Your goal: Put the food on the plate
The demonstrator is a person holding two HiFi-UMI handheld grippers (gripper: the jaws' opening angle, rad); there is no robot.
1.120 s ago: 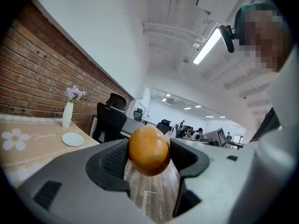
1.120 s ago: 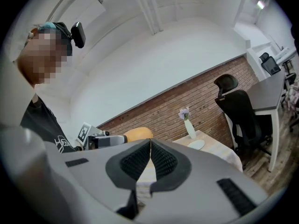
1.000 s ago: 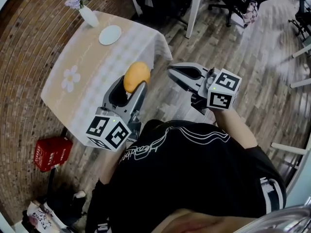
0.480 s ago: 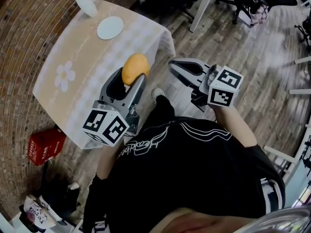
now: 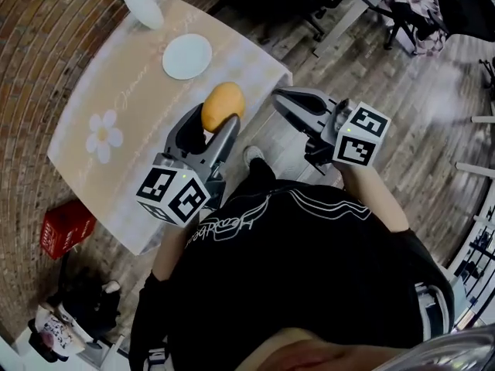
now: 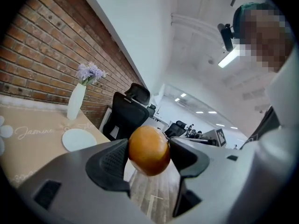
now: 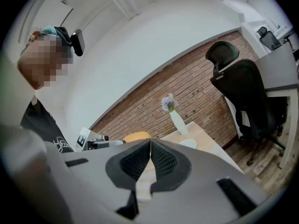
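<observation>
1. Food (image 5: 223,105) — a round, orange-yellow piece — is pinched between the two pads of the left gripper (image 5: 210,122), whose jaws stand wide with a pad pressed to each flank.
2. From the head view it hangs over the near edge of the table (image 5: 131,107), clear of the cloth.
3. Beyond it lies the white plate (image 5: 187,56), bare and flat on the cloth, near the food but apart from it.
4. Further back, at the table's far corner, a white vase (image 5: 143,8) with pale purple flowers stands upright.
5. To the right, the right gripper (image 5: 280,97) is held over the wooden floor (image 5: 402,122) — its jaws are pressed together with nothing between them.
6. On the floor to the left of the table sits a red box (image 5: 63,232).
</observation>
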